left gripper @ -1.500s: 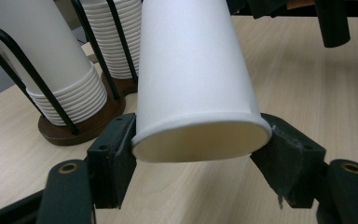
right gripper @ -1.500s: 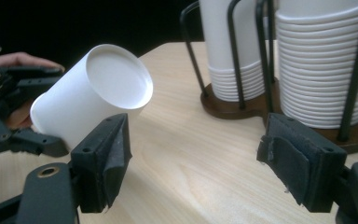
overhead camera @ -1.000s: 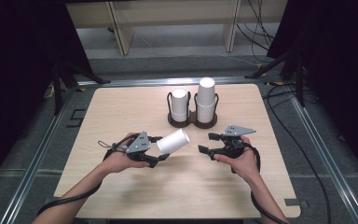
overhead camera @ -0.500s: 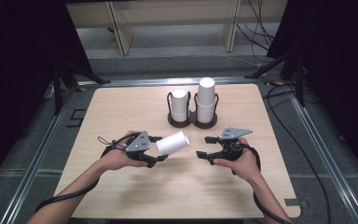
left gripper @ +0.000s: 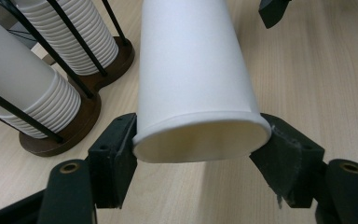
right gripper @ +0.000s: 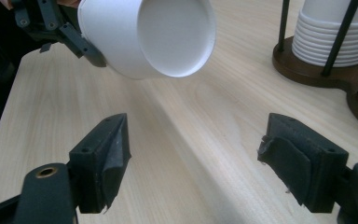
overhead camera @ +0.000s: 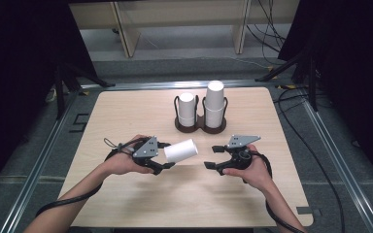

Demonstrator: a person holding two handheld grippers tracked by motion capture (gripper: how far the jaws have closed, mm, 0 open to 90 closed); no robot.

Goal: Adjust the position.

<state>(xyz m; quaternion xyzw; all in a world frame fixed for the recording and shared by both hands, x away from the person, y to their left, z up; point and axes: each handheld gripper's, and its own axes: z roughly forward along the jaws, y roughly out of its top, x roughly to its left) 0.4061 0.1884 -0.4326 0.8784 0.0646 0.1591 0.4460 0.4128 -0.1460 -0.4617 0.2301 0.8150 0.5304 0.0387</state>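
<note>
A white paper cup point(overhead camera: 180, 151) lies sideways above the table, held at its rim end by my left gripper point(overhead camera: 166, 155), which is shut on it. In the left gripper view the cup point(left gripper: 193, 74) sits between both jaws, its open mouth facing the camera. My right gripper point(overhead camera: 213, 157) stands open to the right of the cup, apart from it, with nothing between its fingers. In the right gripper view the cup's closed bottom point(right gripper: 175, 35) faces me from the upper left, above the open gripper point(right gripper: 196, 154).
A dark wooden holder point(overhead camera: 200, 127) with wire posts stands at the middle back of the table point(overhead camera: 126, 111). It carries two stacks of white cups, a shorter one point(overhead camera: 187, 109) on the left and a taller one point(overhead camera: 214, 102) on the right.
My right gripper has moved slightly toward me and left. The left gripper and its cup have barely moved.
</note>
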